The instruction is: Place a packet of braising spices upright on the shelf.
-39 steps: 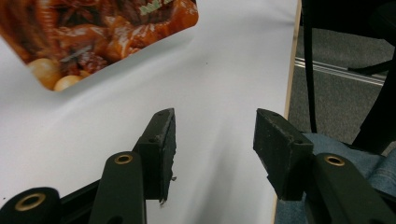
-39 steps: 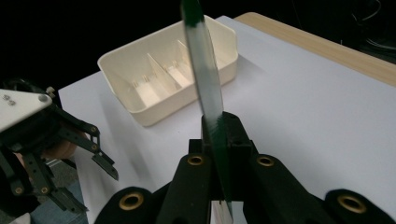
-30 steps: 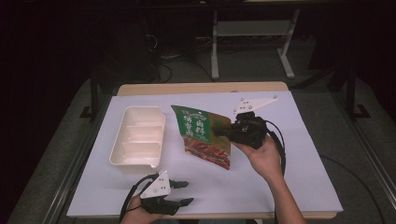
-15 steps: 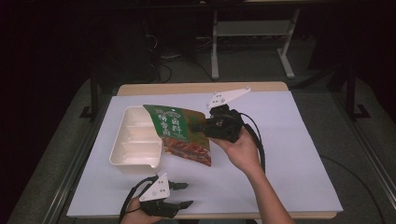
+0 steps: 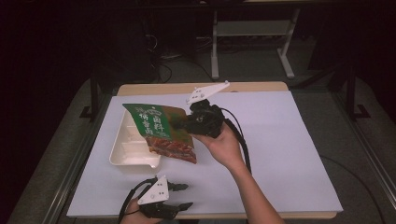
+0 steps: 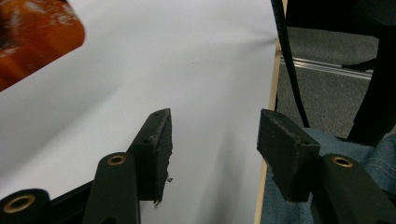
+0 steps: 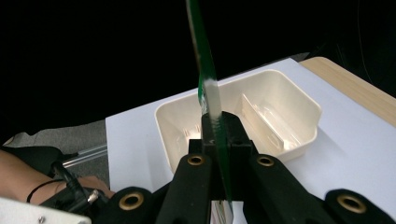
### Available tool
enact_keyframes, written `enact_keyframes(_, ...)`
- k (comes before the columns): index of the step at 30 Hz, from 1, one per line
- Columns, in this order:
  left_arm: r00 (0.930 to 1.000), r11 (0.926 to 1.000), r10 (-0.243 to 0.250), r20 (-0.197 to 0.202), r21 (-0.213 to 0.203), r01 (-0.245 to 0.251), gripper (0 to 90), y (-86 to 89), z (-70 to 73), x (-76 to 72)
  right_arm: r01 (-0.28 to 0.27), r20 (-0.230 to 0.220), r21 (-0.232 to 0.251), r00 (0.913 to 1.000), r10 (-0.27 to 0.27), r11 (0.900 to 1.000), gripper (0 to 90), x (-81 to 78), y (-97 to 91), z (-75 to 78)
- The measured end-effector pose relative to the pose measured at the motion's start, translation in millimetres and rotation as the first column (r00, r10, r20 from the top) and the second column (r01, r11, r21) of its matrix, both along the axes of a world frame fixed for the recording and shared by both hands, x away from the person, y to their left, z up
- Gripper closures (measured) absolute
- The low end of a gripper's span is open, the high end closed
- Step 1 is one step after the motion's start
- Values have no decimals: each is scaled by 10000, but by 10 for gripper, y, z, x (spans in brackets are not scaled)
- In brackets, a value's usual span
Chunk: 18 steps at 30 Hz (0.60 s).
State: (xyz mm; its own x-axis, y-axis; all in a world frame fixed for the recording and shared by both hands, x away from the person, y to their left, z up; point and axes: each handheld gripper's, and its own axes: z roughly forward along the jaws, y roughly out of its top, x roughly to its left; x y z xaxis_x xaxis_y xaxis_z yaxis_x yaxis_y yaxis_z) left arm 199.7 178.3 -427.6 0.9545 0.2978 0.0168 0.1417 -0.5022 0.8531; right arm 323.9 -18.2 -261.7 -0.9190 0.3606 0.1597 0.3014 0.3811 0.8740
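Observation:
A green food pouch [image 5: 156, 128] with a red-brown picture on its lower half hangs tilted in the air, above the right part of a cream divided tray [image 5: 122, 155]. My right gripper [image 5: 183, 124] is shut on the pouch's right edge. In the right gripper view the jaws [image 7: 219, 127] pinch the pouch [image 7: 205, 70] edge-on, with the tray [image 7: 306, 133] lying beyond. My left gripper [image 5: 186, 196] rests low at the table's front edge, open with nothing between its jaws [image 6: 215, 140]. An orange corner of the pouch [image 6: 32, 37] shows at that view's top left.
A white sheet [image 5: 289, 140] covers the wooden table [image 5: 243, 87]. The table's front edge [image 6: 267, 154] runs just beside my left gripper. A black cable [image 5: 243, 144] trails from the right gripper along the forearm. A metal stand [image 5: 252, 32] sits on the floor behind the table.
My right gripper has carried the pouch to the left and slightly up, from the middle of the sheet to above the tray. The left gripper has stayed at the front edge.

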Motion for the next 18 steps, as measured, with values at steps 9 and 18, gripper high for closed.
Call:
enact_keyframes(9,9999,9999,9,109,100,-10,410,18,6,-2,-152,-58,26,9999,152,9999,898,51,177,6)
enact_keyframes(18,9999,10000,-41,140,80,40,366,-3,-1,-18,-216,-115,94,9997,218,9997,898,90,314,-3)
